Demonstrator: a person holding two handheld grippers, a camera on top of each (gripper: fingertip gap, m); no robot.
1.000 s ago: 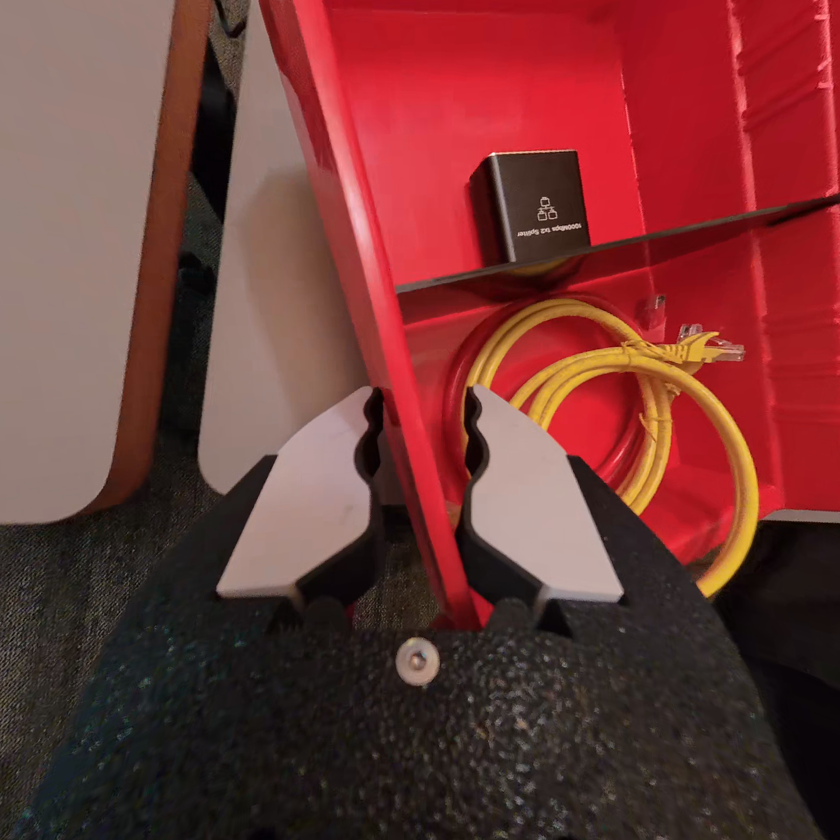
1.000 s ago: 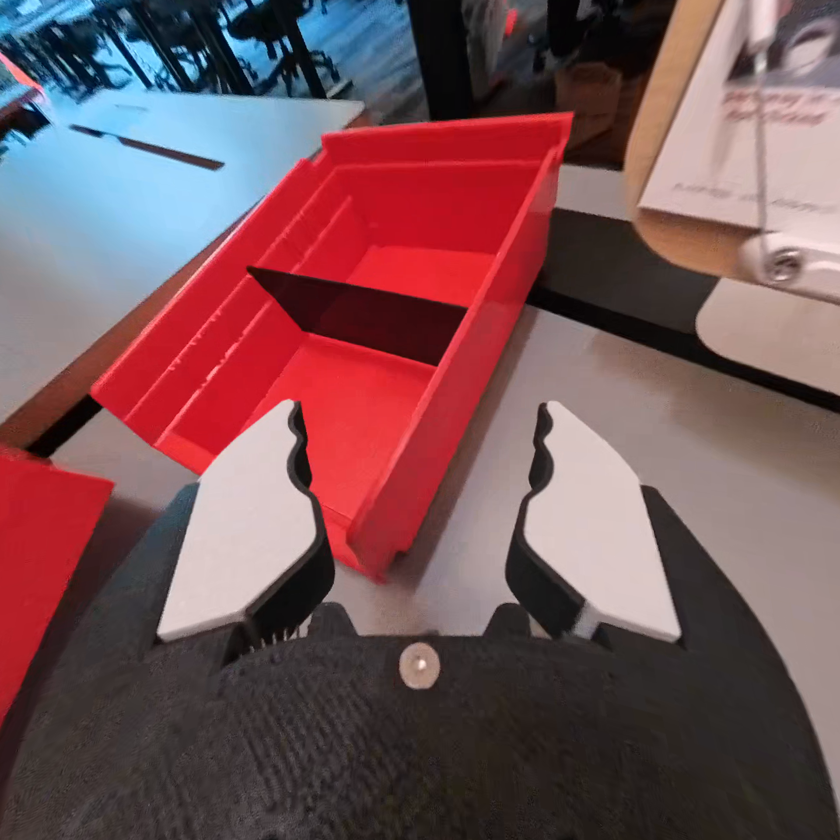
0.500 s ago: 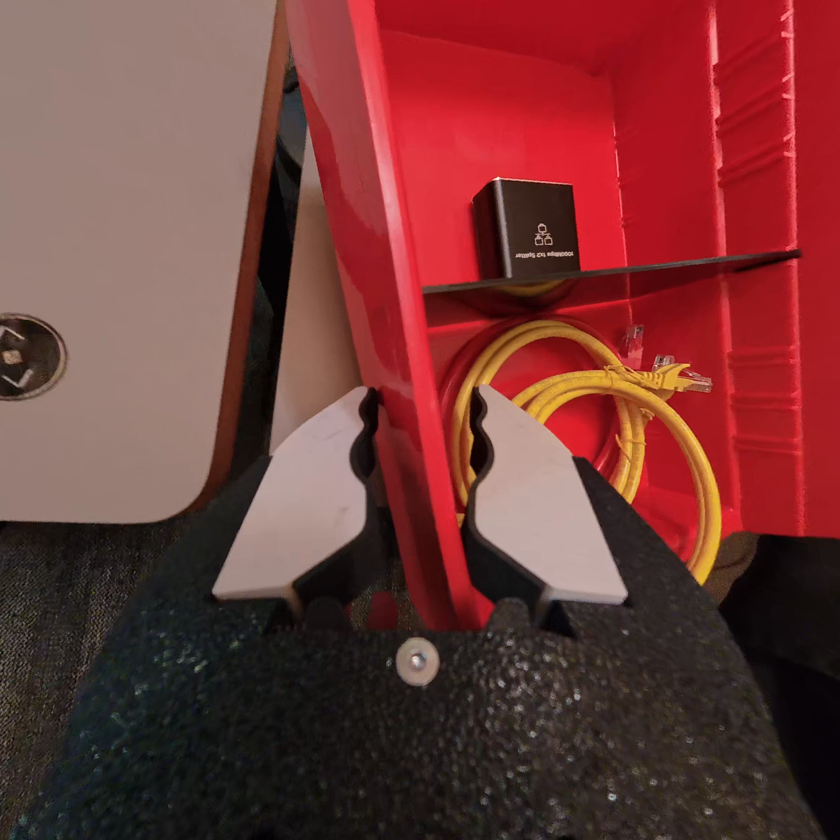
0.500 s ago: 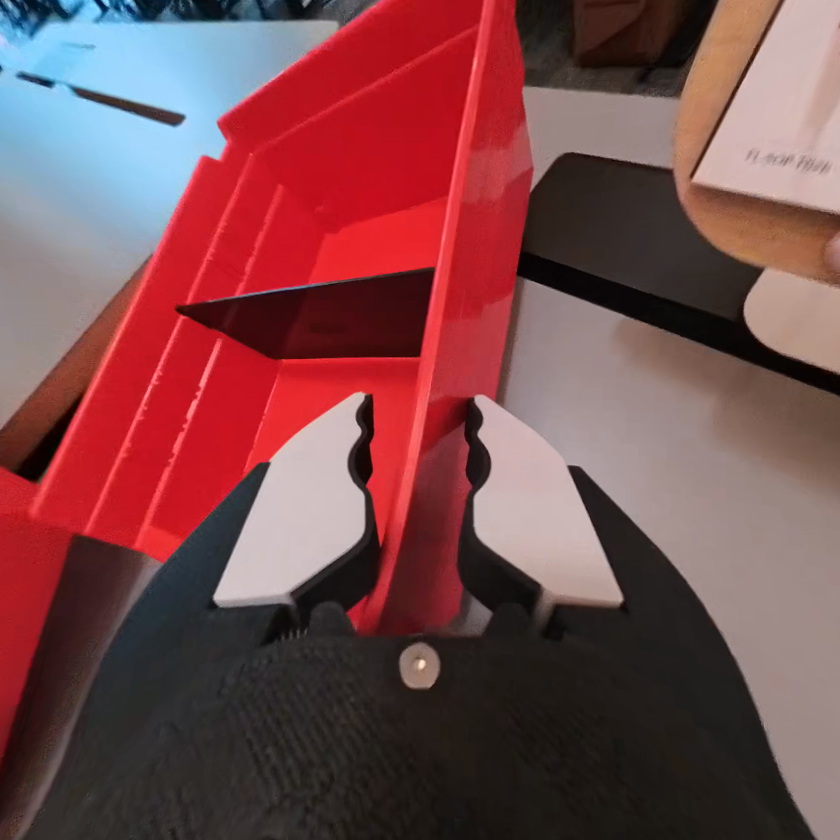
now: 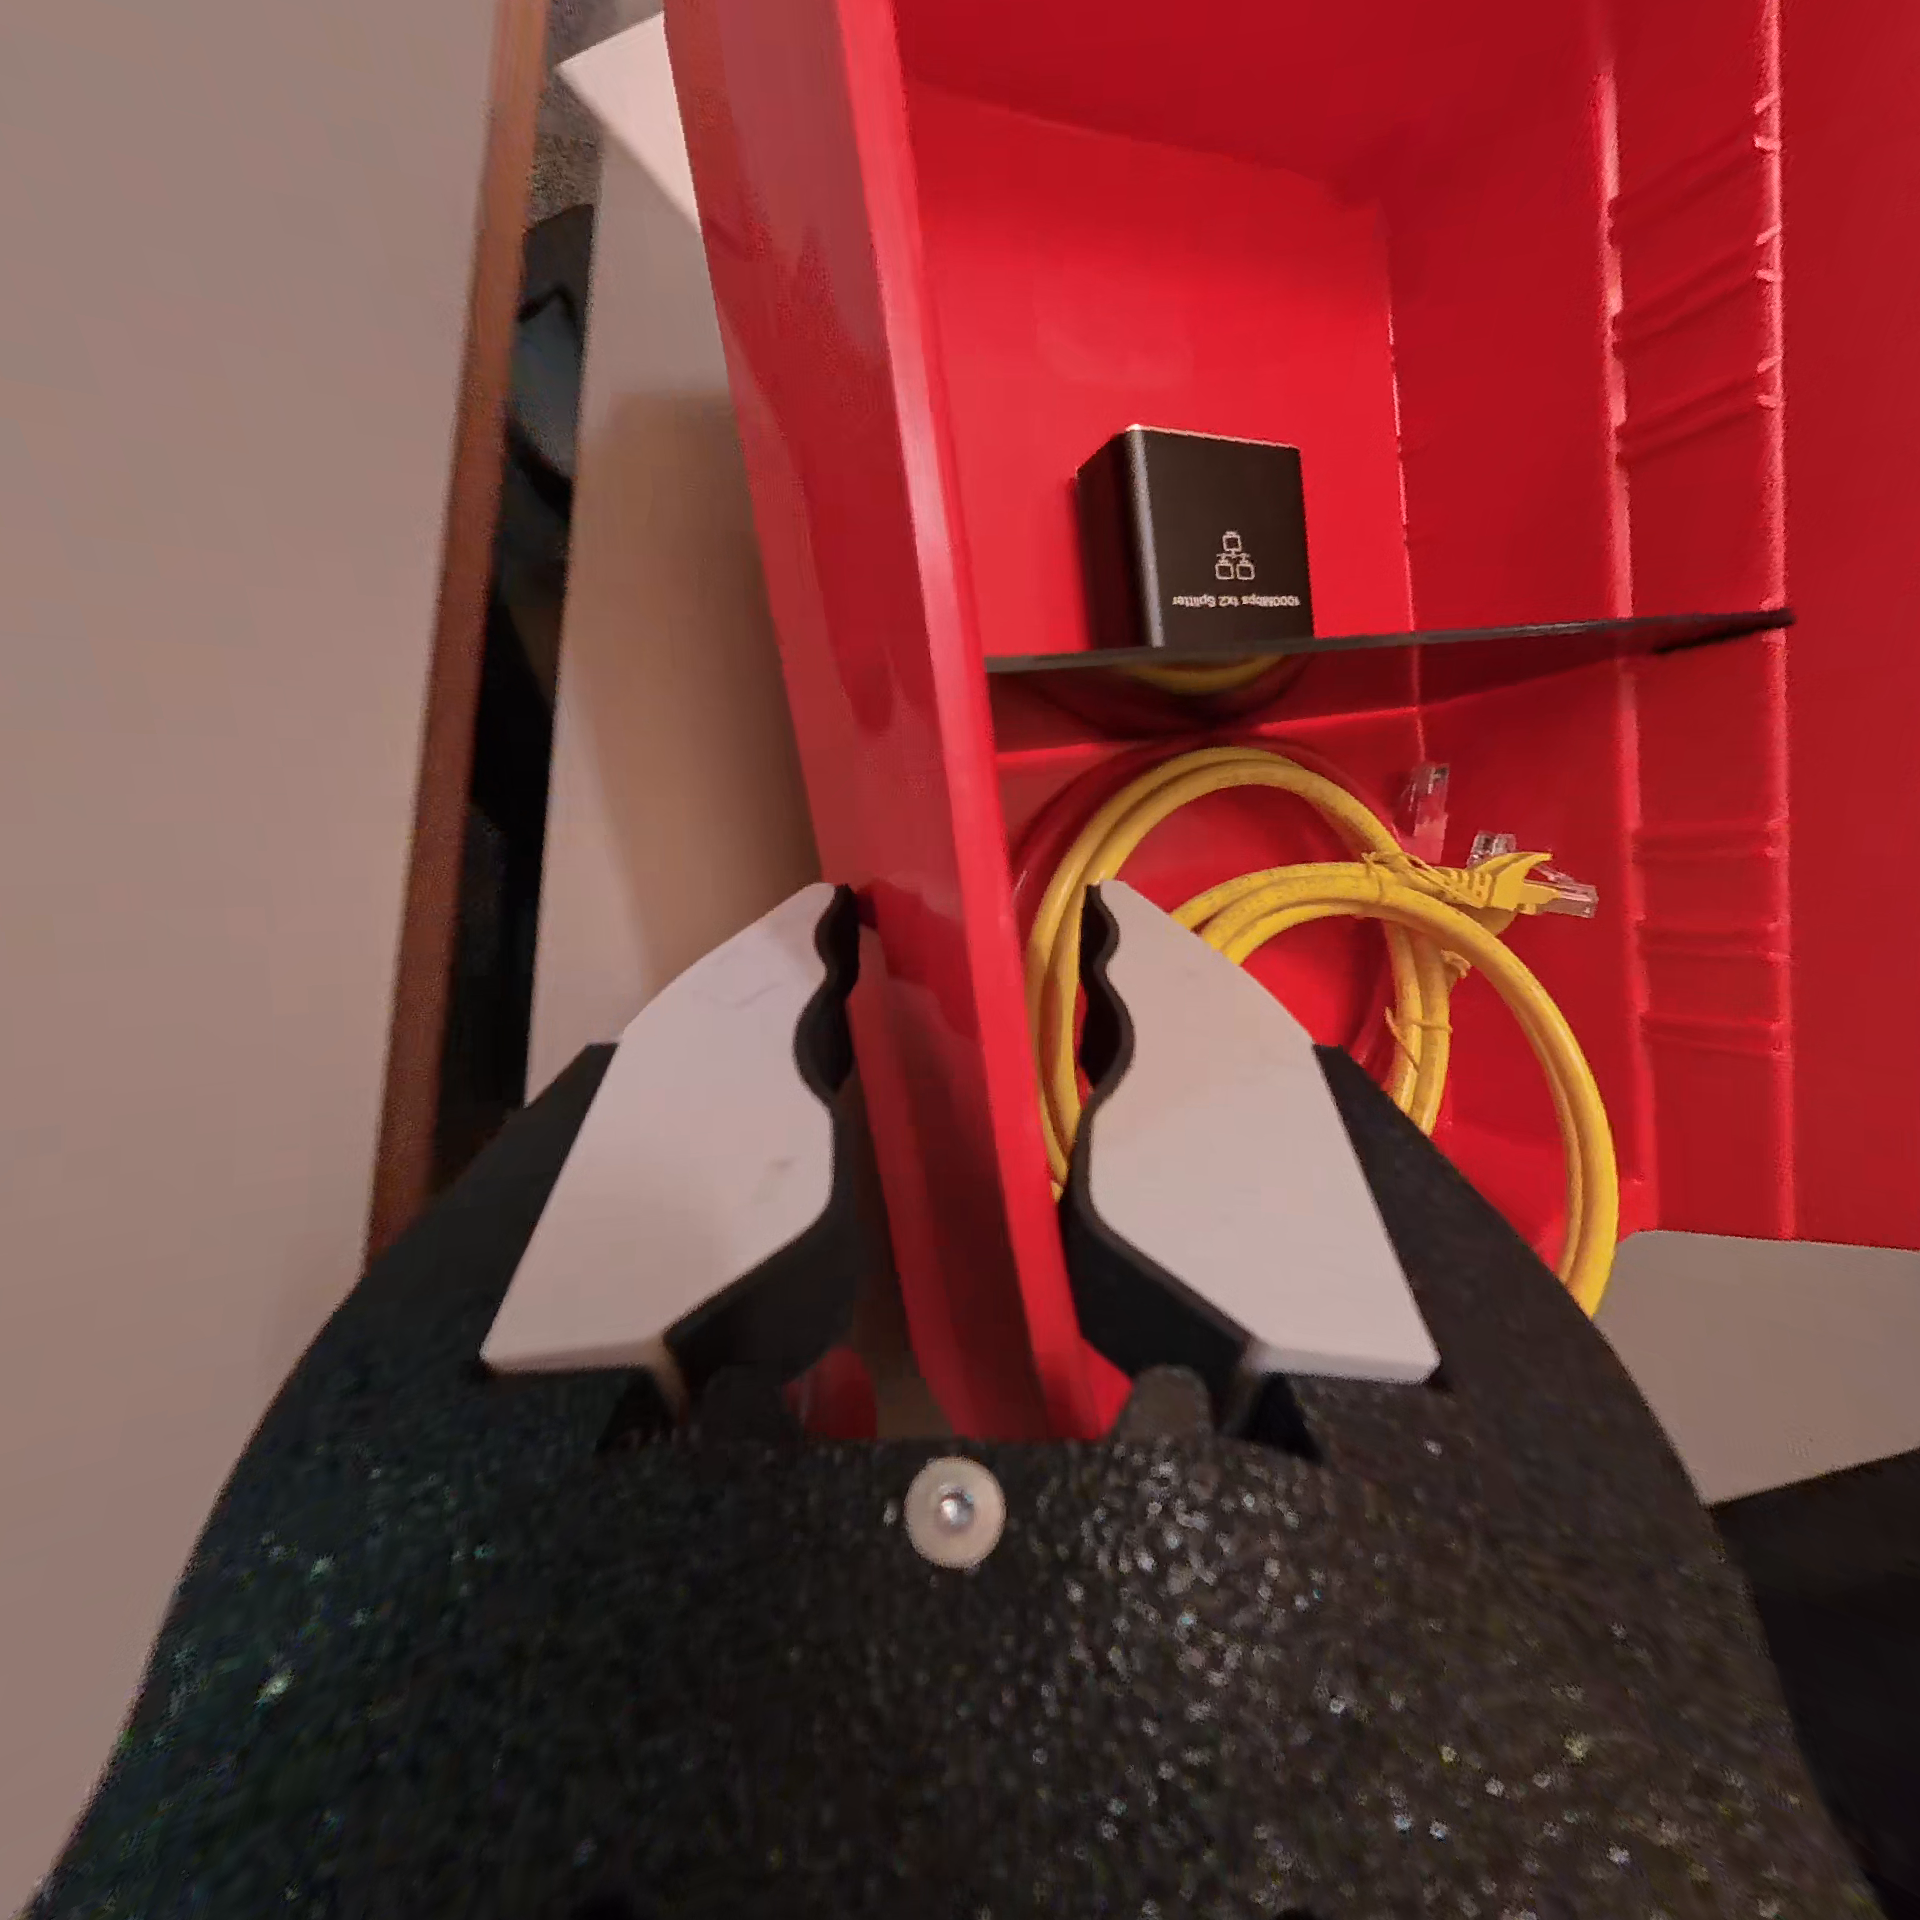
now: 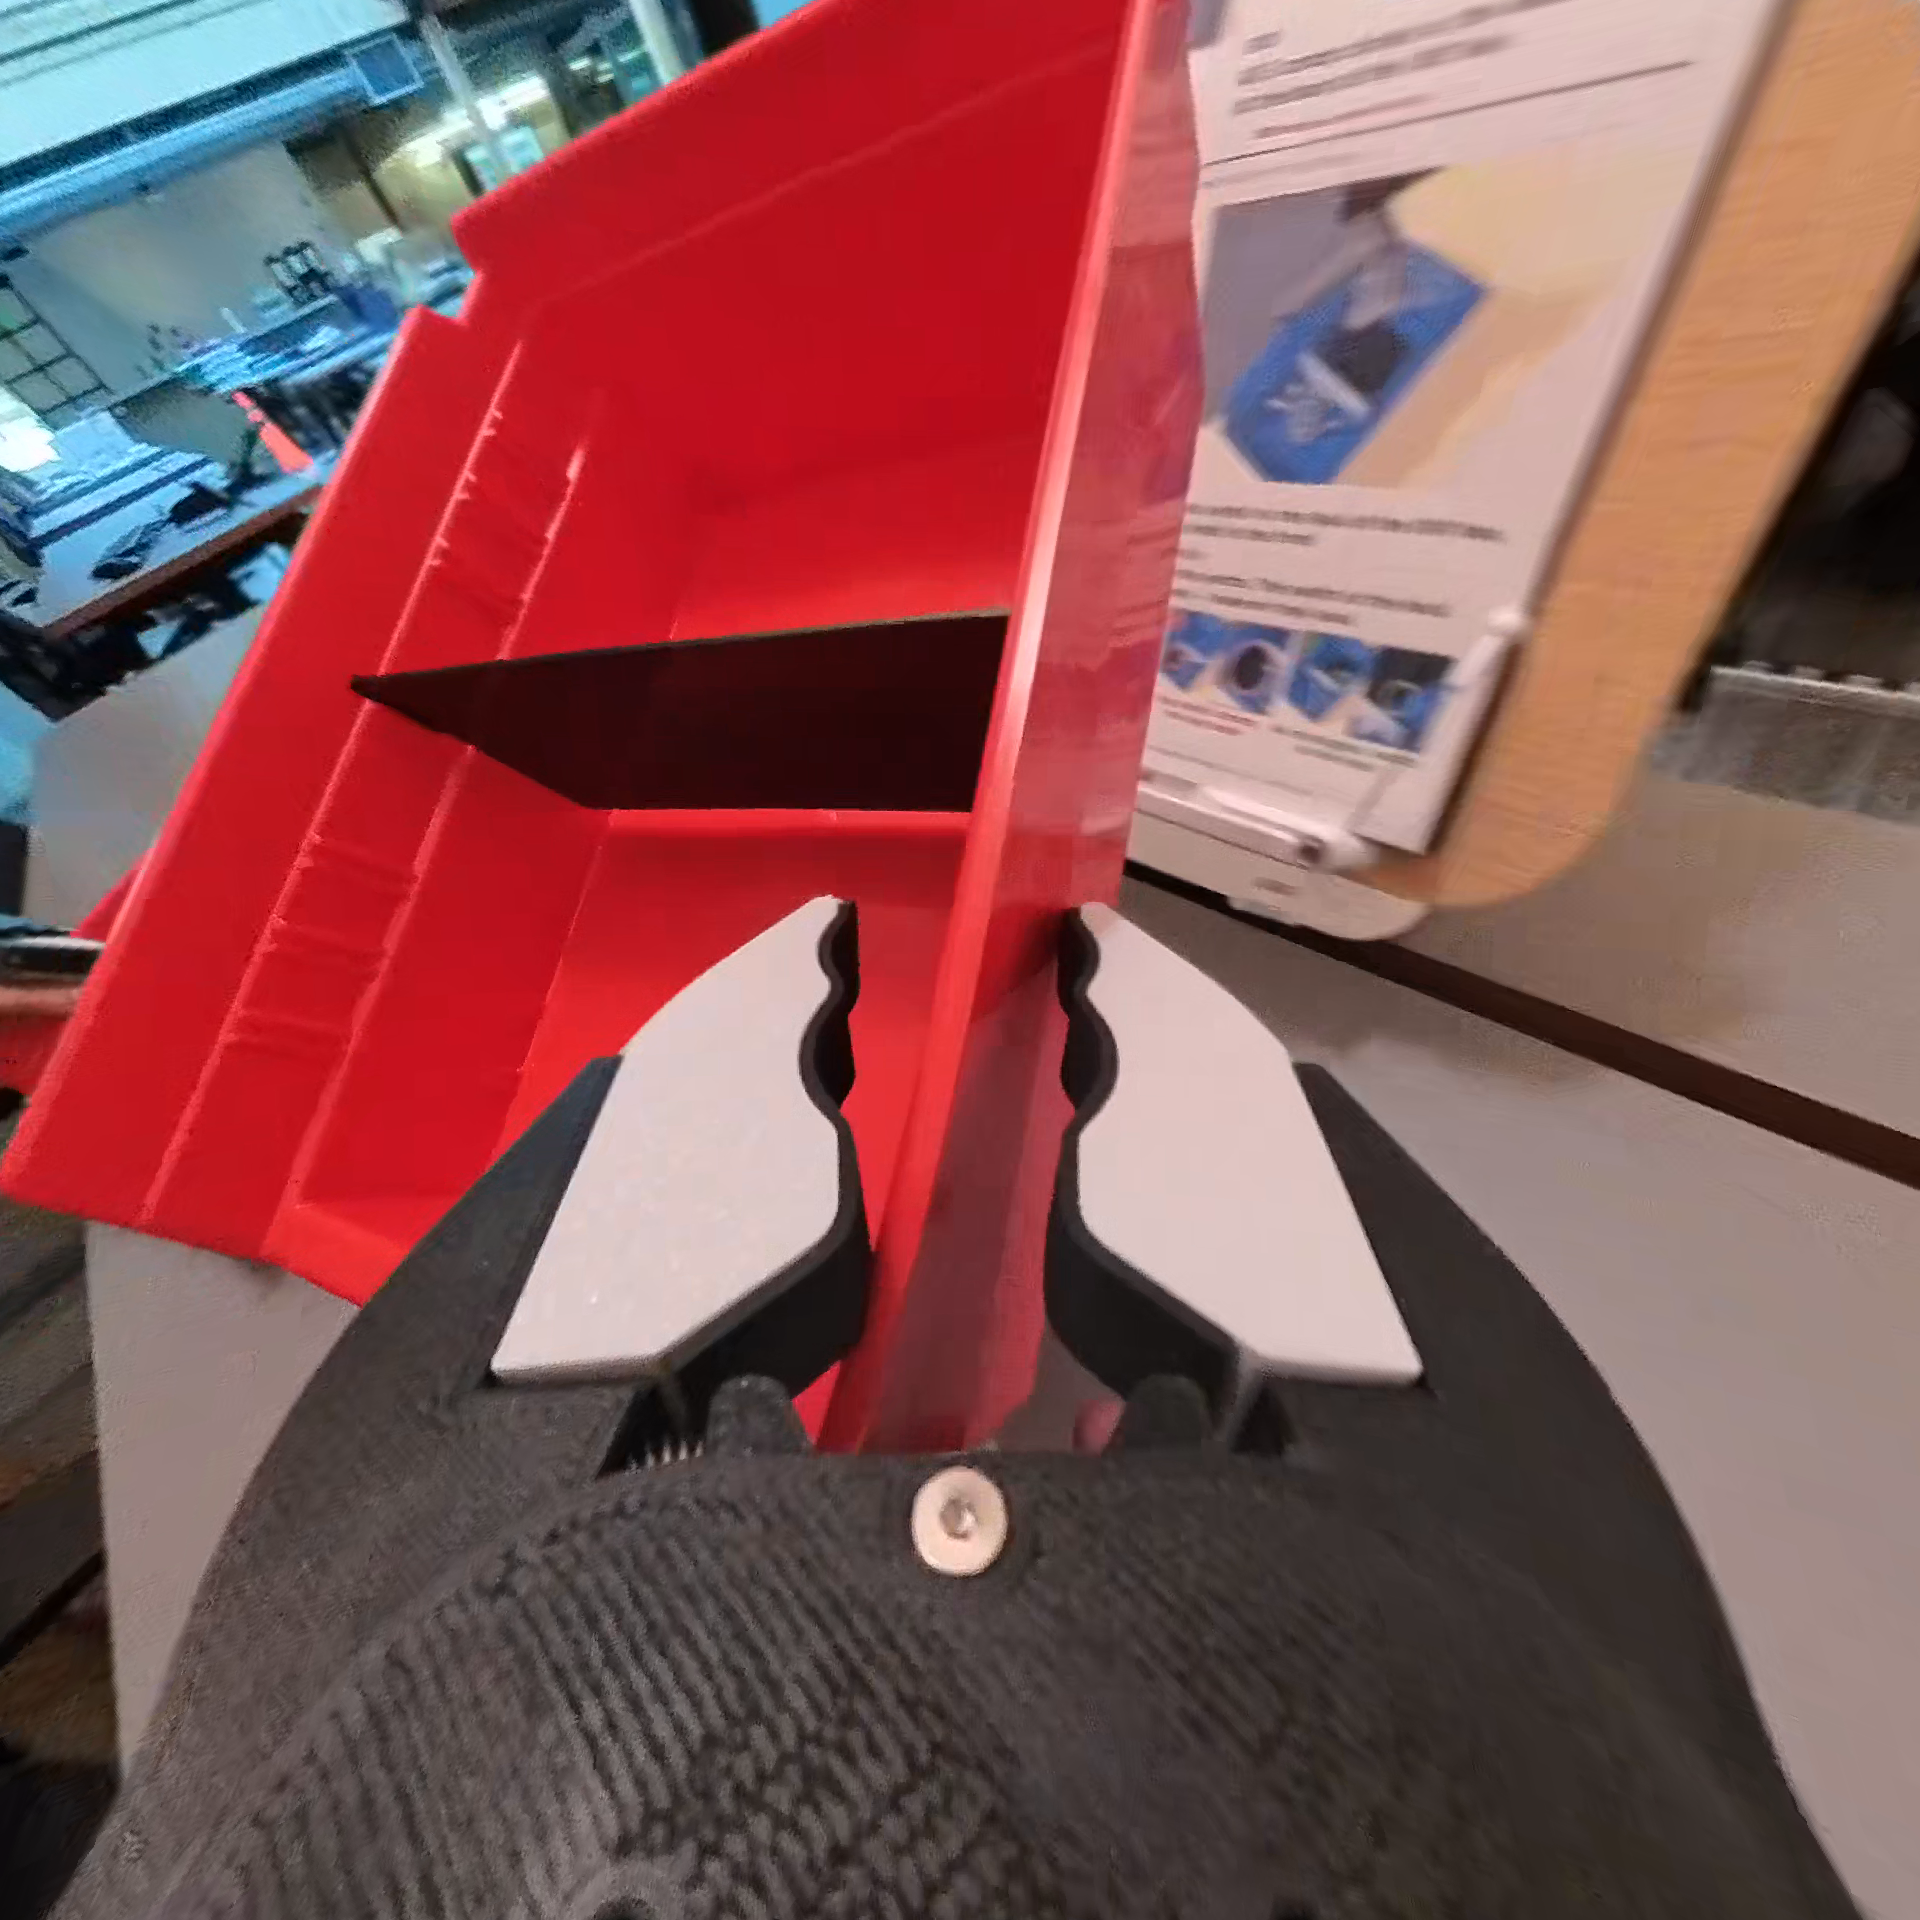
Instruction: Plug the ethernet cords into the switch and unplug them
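left tool point(image 5: 971, 904) grips cable bin point(image 5: 914, 727) wall | right tool point(image 6: 956, 920) grips empty bin point(image 6: 1039, 727) wall

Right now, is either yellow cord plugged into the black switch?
No, the yellow cords lie coiled in the near compartment, plugs free, while the black switch sits beyond the divider.

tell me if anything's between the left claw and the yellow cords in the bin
Yes. The left claw is shut on the red bin's side wall, so it is not free. The yellow cords lie just past its inner finger, uncovered. The black divider separates them from the black switch.
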